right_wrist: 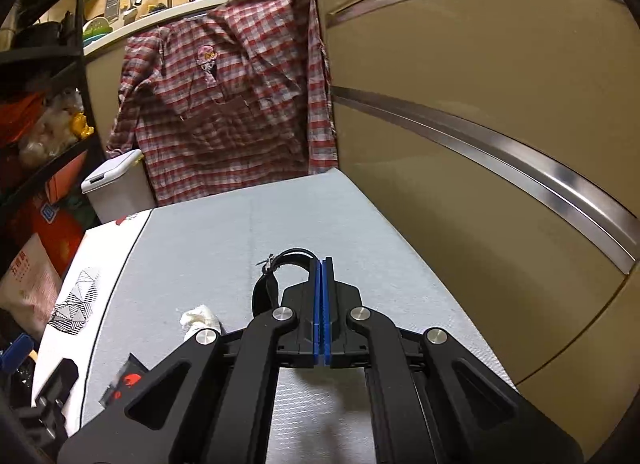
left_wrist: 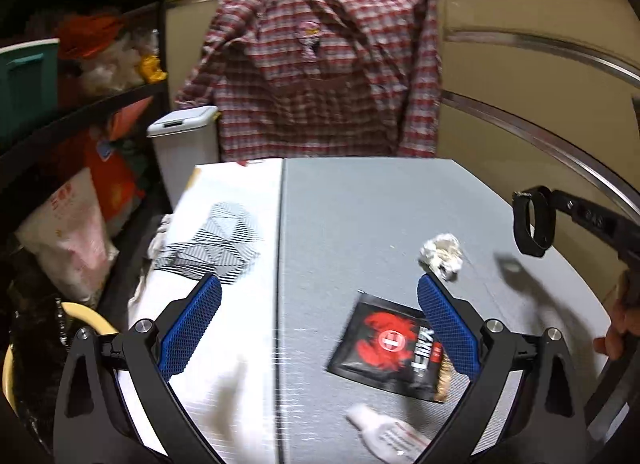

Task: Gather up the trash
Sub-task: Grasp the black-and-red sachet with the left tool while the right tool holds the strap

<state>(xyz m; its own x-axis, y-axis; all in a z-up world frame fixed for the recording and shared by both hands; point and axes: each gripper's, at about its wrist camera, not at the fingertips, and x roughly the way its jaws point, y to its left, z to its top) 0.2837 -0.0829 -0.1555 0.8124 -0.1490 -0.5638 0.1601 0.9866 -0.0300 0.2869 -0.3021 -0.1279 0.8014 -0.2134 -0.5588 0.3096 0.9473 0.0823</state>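
My left gripper (left_wrist: 319, 284) hangs open over the grey table mat (left_wrist: 360, 216). A black sachet with a red print (left_wrist: 384, 348) lies flat under its right finger. A crumpled tissue (left_wrist: 440, 256) sits just beyond that fingertip. A small white tube (left_wrist: 384, 436) lies at the near edge. My right gripper (right_wrist: 323, 262) is shut on a black strap loop (right_wrist: 266, 288) and holds it above the mat. The loop (left_wrist: 546, 224) also shows at the right of the left wrist view. In the right wrist view the tissue (right_wrist: 200, 318) and part of the sachet (right_wrist: 128, 380) lie to the left.
A white lidded bin (left_wrist: 184, 132) stands beyond the table's far left corner, under a hanging plaid shirt (left_wrist: 320, 72). A white sheet with a striped pattern (left_wrist: 224, 232) covers the table's left part. Cluttered shelves stand left, beige cabinet fronts (right_wrist: 480, 104) right. A hand (left_wrist: 612, 340) shows at the right edge.
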